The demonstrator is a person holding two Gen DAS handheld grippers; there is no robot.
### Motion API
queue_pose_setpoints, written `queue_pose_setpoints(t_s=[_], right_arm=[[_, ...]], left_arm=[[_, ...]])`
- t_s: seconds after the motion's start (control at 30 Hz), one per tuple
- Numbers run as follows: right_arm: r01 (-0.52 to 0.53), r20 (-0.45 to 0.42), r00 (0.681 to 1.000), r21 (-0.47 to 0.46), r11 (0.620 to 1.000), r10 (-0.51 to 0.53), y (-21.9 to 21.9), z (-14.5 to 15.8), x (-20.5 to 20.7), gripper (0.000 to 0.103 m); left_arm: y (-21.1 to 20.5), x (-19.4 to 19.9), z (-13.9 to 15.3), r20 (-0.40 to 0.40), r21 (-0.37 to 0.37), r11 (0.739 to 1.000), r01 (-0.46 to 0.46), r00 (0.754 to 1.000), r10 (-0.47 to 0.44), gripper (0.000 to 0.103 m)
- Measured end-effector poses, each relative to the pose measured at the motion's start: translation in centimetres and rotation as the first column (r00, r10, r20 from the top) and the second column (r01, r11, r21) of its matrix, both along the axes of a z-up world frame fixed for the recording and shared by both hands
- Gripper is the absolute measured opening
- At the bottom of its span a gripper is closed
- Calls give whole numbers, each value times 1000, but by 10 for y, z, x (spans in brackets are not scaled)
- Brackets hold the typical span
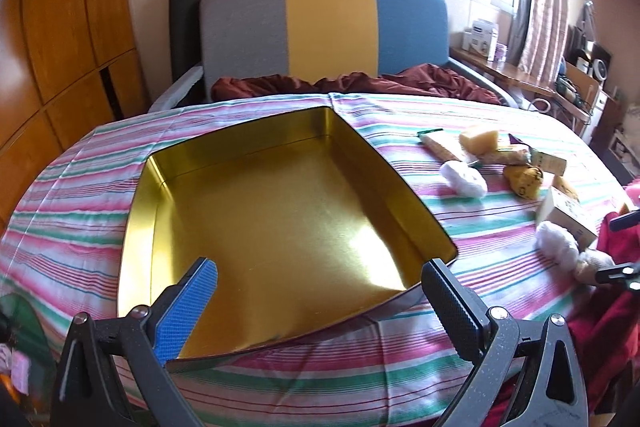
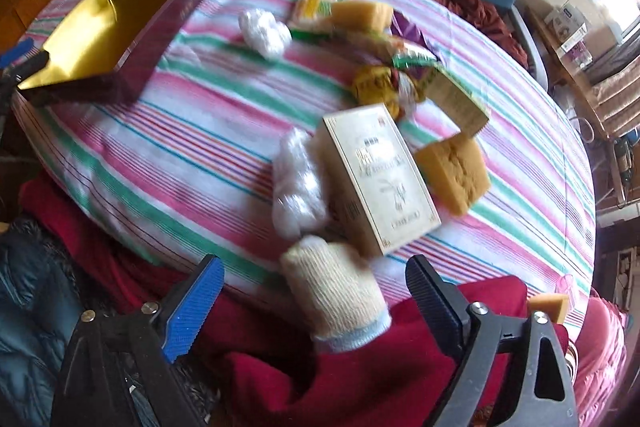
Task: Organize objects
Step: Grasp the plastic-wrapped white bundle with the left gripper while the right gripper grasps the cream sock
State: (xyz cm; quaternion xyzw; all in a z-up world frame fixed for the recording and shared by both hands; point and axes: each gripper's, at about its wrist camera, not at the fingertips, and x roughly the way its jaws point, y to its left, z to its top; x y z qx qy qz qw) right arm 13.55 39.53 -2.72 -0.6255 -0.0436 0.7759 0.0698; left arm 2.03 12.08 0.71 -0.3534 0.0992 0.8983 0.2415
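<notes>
Closest to our right tongs (image 2: 310, 291) lies a knitted glove (image 2: 334, 291), cuff toward us, half on the striped worktop (image 2: 192, 147) and half over the red cloth (image 2: 352, 367) at its edge. Those tongs stand wide with nothing pressed between the pads, and they point steeply down, so the glove sits right in the gap. We judge it soft, light and floppy; pinching the thick middle of the knit should hold better than the thin cuff.

Just beyond it a cream box (image 2: 380, 183) lies flat, with a white fluffy bundle (image 2: 296, 183) touching its left side and a yellow sponge (image 2: 454, 173) on its right. The box looks stiff and light, best taken across its narrow sides. Sponges and fluff will squash, so a gentle squeeze will do. Farther back, more packets and another sponge (image 2: 366, 13) sit heaped together, blurred here.

Our left tongs (image 1: 320, 291) are also wide and hold nothing. They tilt moderately downward over the near edge of the empty gold tin (image 1: 280, 195), which sits on the worktop to the left of the clutter. We judge the tin to be where everything goes.
</notes>
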Motion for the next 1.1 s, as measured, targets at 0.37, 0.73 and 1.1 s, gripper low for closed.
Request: queue_pose_setpoints(t_s=[0.37,0.73,1.1], right_arm=[[-2,175,984,63,998,-9,15,-37,-14,57],[188,-32,981,-68,980,-191,60,-13,-18,50],[329,-200,900,-274,904,-388,86,6,11,50]], left_arm=[[8,2,2,40,53,996,76,996,-78,103],[67,18,-2,159,152,932,331,922,-353,103],[150,30,-27,279,141,889,436,844,-459,101]])
